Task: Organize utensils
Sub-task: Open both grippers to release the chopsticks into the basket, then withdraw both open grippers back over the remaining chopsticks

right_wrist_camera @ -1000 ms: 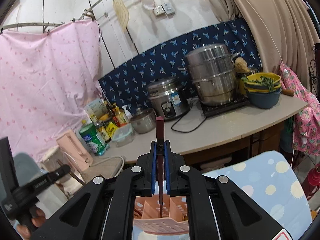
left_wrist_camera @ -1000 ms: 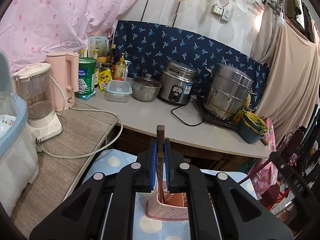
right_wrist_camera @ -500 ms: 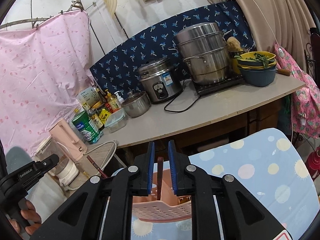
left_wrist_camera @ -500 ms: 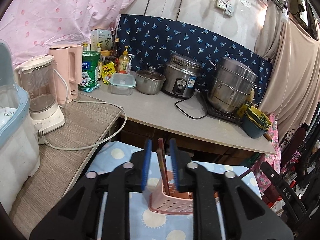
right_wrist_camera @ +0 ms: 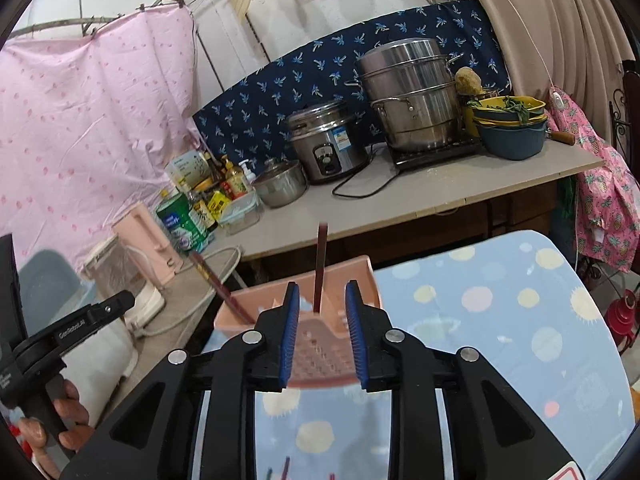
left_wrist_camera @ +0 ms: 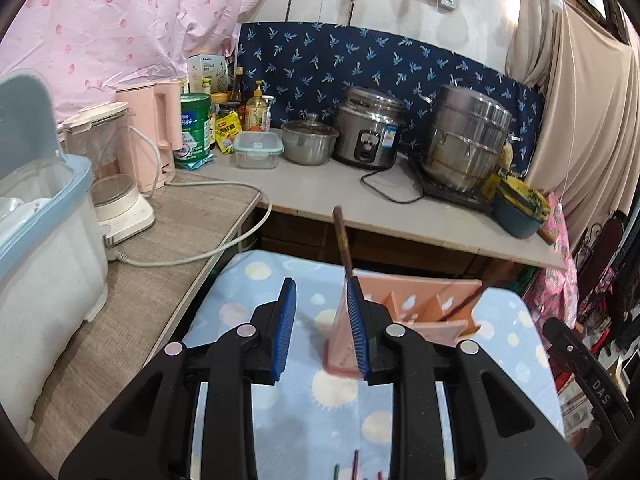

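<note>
Pink slotted utensil holder (right_wrist_camera: pixel 320 344) upright on the sun-patterned blue cloth; two dark reddish-brown chopsticks inside, one (right_wrist_camera: pixel 320 268) near vertical, the other (right_wrist_camera: pixel 218 284) leaning over the rim.

Table under a dotted blue cloth
A pink utensil holder (left_wrist_camera: pixel 416 312) stands on the cloth (left_wrist_camera: pixel 256 280) covering the table (right_wrist_camera: pixel 520 304), chopsticks (left_wrist_camera: pixel 343 240) inside
</note>
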The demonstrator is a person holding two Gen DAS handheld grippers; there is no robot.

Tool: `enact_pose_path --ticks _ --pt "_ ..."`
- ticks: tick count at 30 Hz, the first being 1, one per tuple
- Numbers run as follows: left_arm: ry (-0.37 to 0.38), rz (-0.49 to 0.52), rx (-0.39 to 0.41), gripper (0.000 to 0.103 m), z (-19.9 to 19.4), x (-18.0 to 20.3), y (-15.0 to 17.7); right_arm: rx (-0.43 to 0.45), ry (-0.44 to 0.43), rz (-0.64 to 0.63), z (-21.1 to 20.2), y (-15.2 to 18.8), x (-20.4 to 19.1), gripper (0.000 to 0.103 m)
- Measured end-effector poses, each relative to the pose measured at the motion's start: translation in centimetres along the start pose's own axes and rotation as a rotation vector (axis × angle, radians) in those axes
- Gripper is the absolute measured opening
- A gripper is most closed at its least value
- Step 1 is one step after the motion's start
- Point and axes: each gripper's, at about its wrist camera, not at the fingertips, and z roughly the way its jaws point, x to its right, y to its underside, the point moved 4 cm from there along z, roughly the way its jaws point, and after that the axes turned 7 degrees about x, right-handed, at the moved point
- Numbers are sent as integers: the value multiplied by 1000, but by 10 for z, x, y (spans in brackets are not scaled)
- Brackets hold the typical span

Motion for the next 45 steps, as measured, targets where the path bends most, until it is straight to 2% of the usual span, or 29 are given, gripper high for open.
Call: enact_pose_path --ticks 7,10,20,23,30,36,38,45 --pt "-48 65 -48 25 -22 -4 43 -70 12 -61 -32 50 -5 24" --pt "-27 69 -85 25 -27 -4 60 -87 16 -63 -43 65 -3 25" --pt "-23 112 -152 25 -43 -1 108 -135 31 -71 -72 106 -2 27" --pt "-43 130 -164 25 -49 -4 122 -158 44 -86 -83 123 -1 30" --pt "-39 143 -236 25 -62 -11 167 -224 60 -81 -109 171 7 31" --pt "-34 136 -296 28 -71 -17 206 -272 62 -94 -128 205 8 31" --pt "-27 137 -313 33 -75 -18 217 -279 67 -98 -134 214 8 31" --pt "-11 126 -332 36 -89 -18 237 -328 62 -92 -144 243 5 31"
